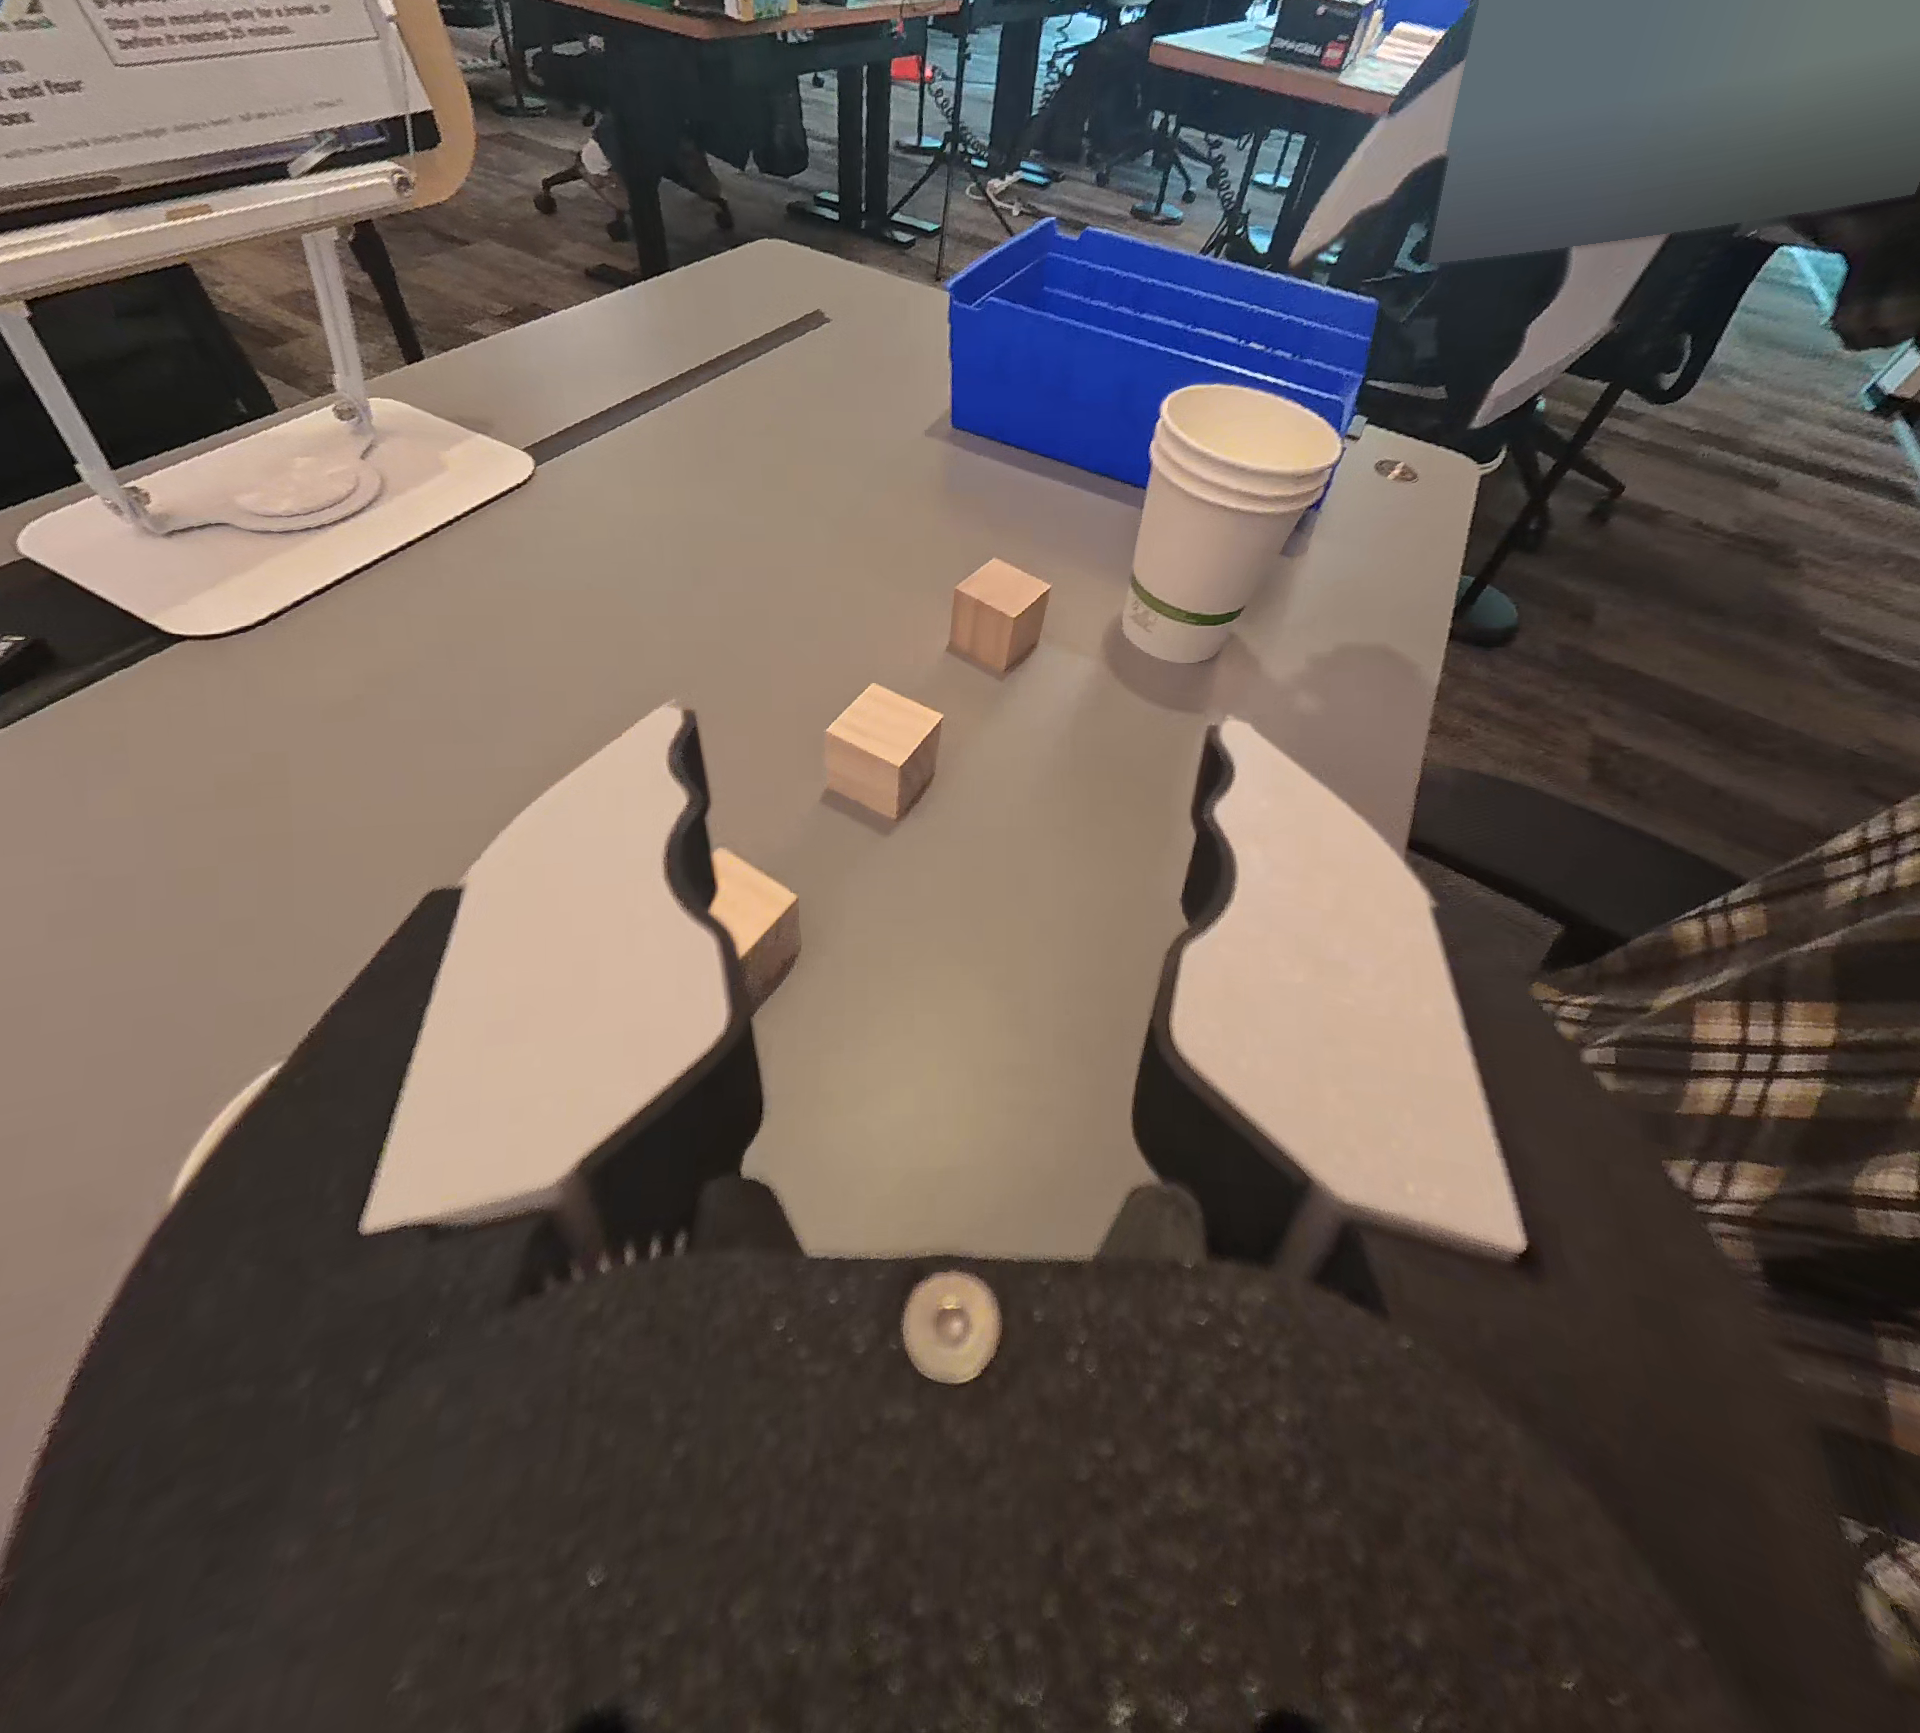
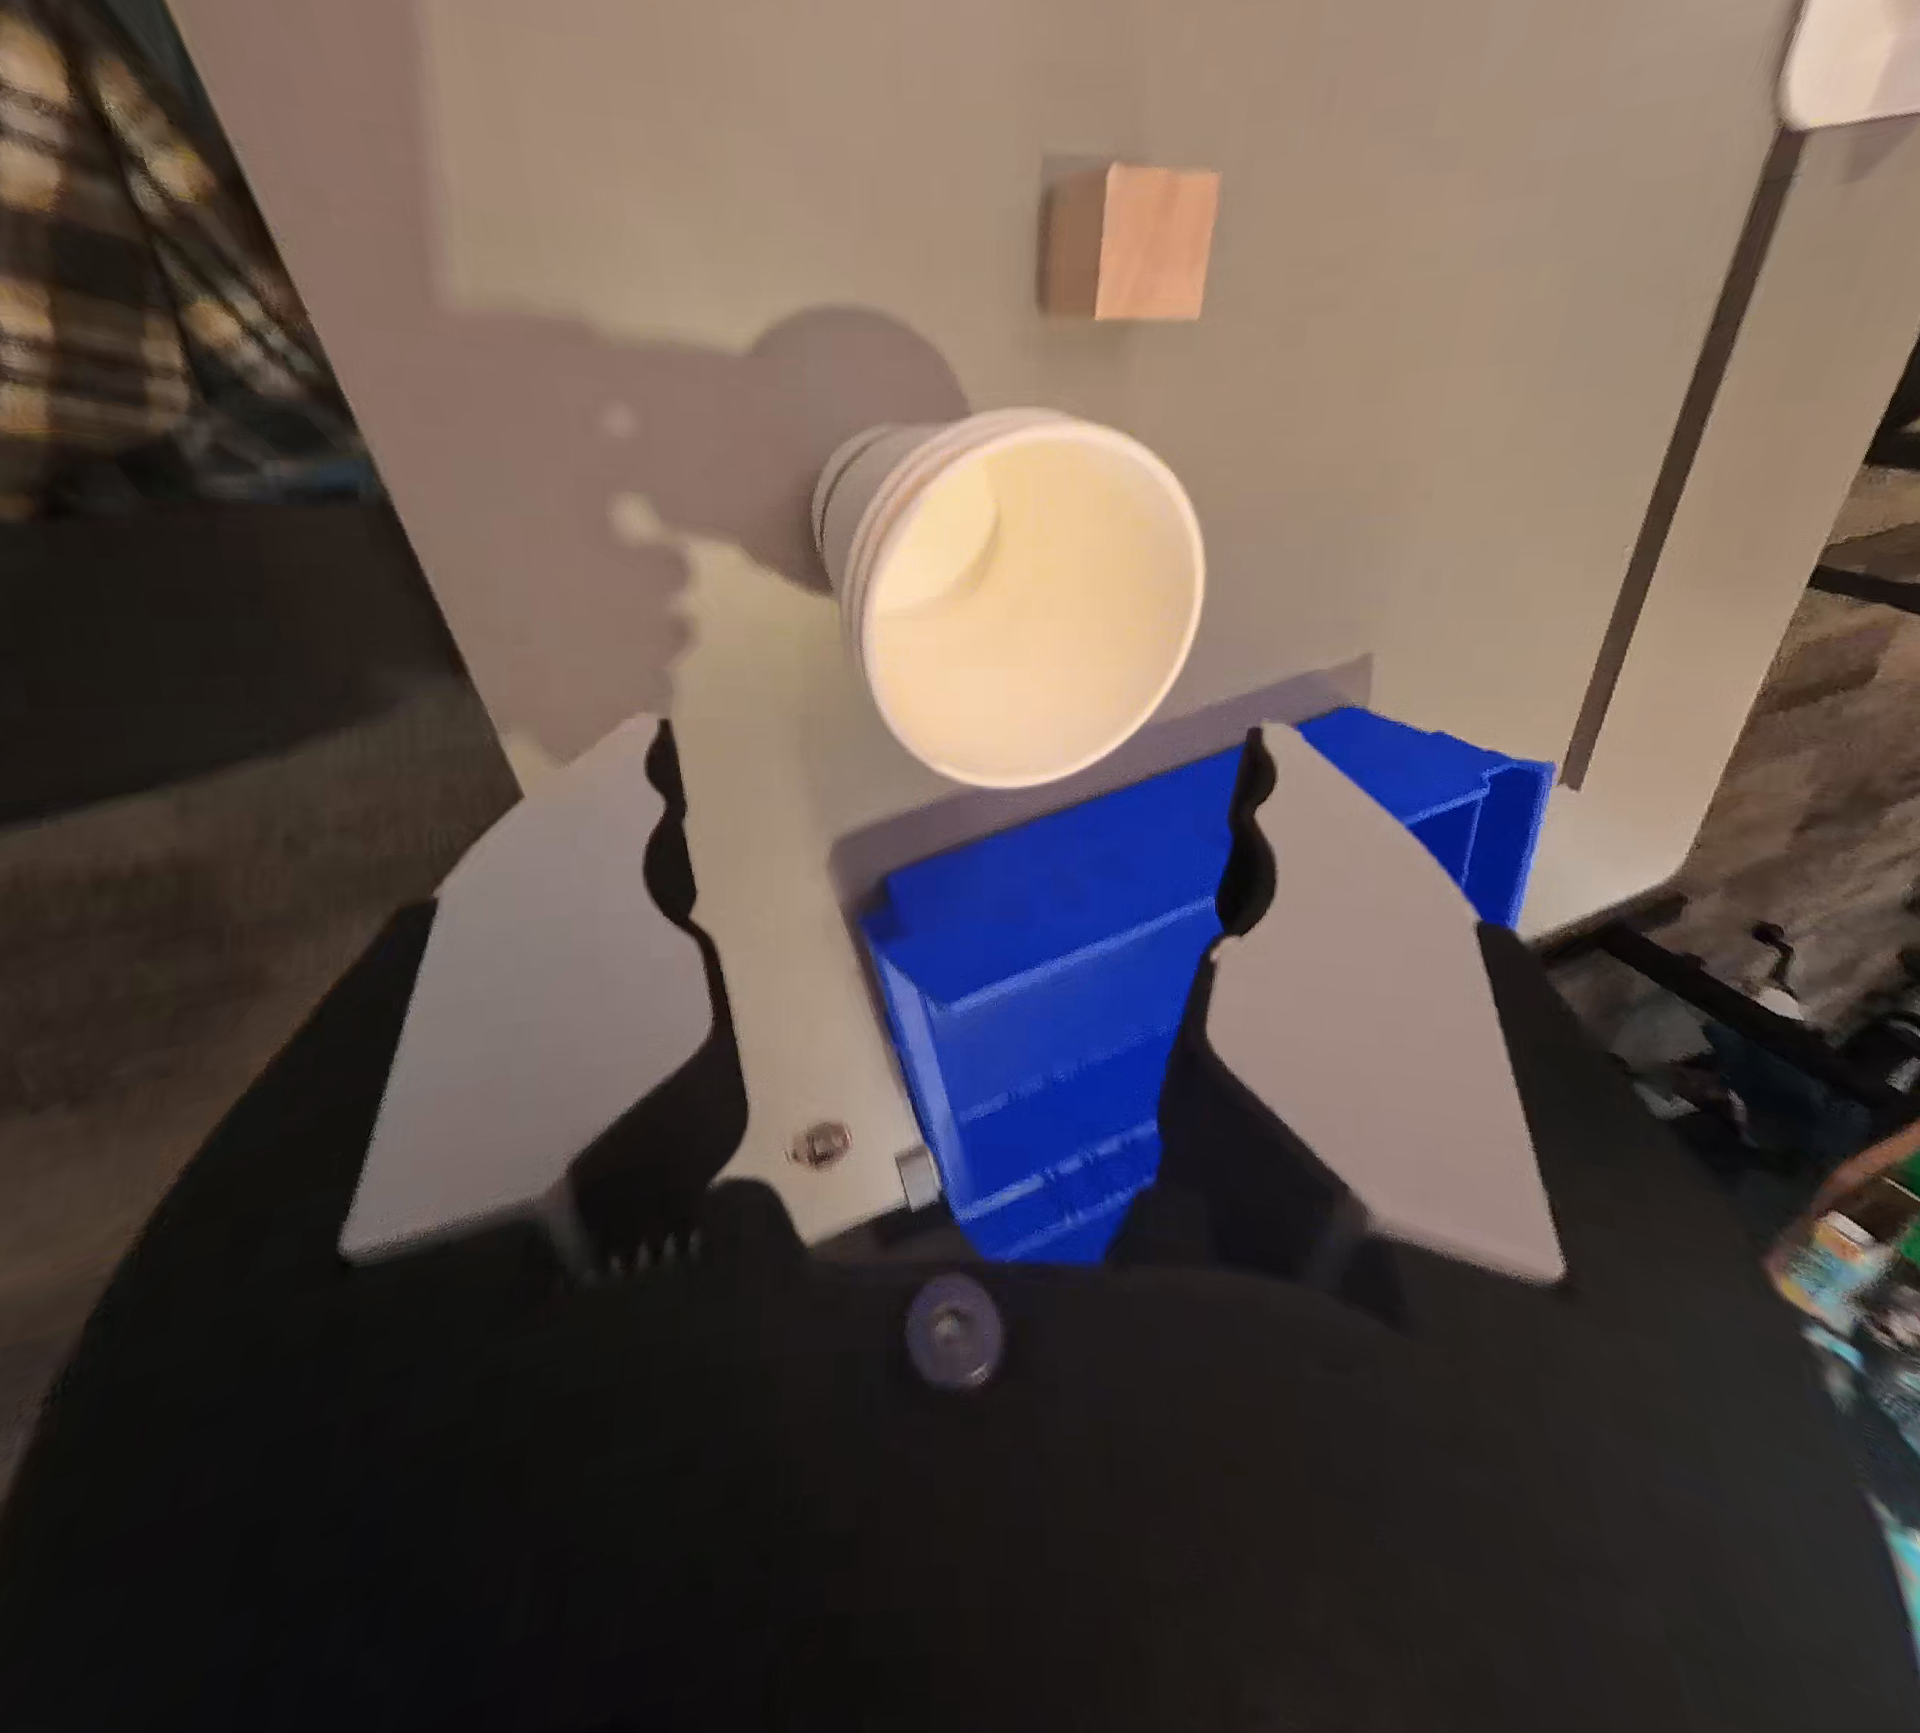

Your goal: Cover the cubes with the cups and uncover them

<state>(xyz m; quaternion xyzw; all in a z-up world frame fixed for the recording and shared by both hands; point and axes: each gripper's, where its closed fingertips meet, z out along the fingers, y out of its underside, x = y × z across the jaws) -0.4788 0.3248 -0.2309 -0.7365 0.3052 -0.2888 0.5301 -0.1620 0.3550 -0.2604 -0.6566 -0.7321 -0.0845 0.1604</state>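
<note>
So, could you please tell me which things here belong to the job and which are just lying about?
Job:
- stack of white paper cups
- three wooden cubes

Lying about:
- blue bin
- document stand

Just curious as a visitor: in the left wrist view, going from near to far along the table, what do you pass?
Cube half hidden by the claw's finger → second cube → third cube → stack of white cups → blue bin.
</note>
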